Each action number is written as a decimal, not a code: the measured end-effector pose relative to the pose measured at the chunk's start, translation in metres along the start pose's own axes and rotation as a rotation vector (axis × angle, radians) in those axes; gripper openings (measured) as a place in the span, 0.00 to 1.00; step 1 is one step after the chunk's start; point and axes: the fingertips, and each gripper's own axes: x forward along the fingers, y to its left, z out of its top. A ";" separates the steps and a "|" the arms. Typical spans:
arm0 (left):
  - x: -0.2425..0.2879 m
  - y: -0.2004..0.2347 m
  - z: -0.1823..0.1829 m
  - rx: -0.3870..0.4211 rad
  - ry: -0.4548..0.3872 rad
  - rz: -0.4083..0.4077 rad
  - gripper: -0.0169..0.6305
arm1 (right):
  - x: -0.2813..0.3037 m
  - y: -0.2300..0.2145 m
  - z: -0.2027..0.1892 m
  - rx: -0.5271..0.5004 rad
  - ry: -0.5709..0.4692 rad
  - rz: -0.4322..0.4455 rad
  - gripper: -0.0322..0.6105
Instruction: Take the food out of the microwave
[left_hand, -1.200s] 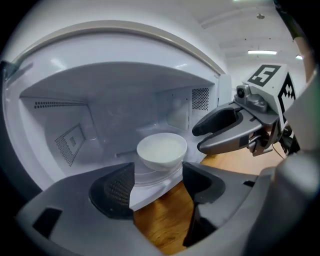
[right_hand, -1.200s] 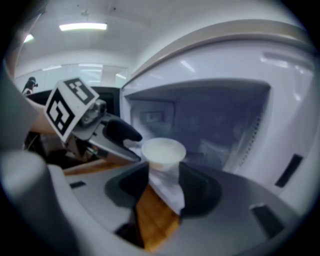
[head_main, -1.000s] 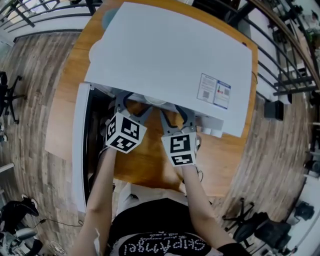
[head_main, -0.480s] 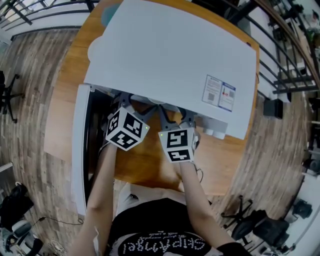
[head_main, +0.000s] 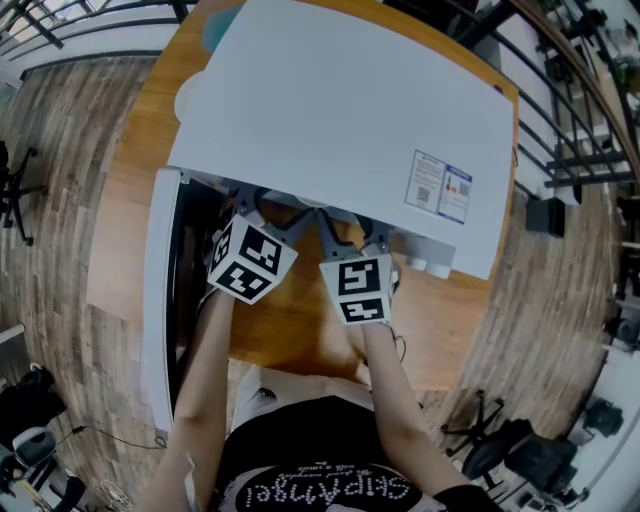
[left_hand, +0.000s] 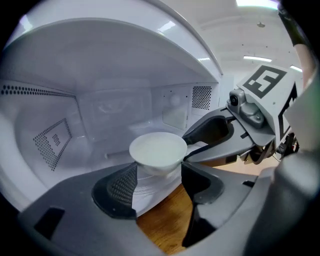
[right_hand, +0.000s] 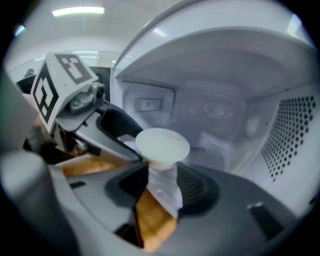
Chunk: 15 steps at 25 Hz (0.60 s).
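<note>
1. Two handheld grippers reach side by side into the open mouth of a white microwave (head_main: 330, 110), which covers the far part of the wooden desk (head_main: 290, 335)
2. Its door (head_main: 158, 300) hangs open along the desk's left edge, and a printed label (head_main: 440, 185) sits on the oven's top towards the right end
3. We see a white bowl (left_hand: 157, 150) standing upright on the oven floor near the front of the chamber; what it holds we cannot tell
4. Our left gripper (left_hand: 157, 182) has its jaws spread wide, and they have just been closing a little; the bowl stands between their tips, and we cannot tell whether the pads touch it
5. Our right gripper (right_hand: 162, 182) holds its jaws apart with a narrower gap, and the same bowl shows just past their tips, its rim broader than that gap
6. Each gripper view shows the other gripper's jaw reaching in close beside the bowl
7. Both marker cubes (head_main: 248, 262) (head_main: 357, 290) sit outside the chamber, above the bare strip of desk by its near edge
</note>
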 end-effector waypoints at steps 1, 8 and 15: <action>0.000 0.000 0.001 -0.004 -0.001 0.007 0.50 | 0.000 -0.001 0.000 0.002 -0.001 -0.005 0.35; -0.002 -0.003 0.006 -0.002 -0.014 0.024 0.49 | -0.004 -0.003 0.002 0.025 -0.015 -0.019 0.34; -0.009 -0.004 0.013 0.013 -0.036 0.056 0.49 | -0.011 -0.002 0.008 0.003 -0.034 -0.029 0.33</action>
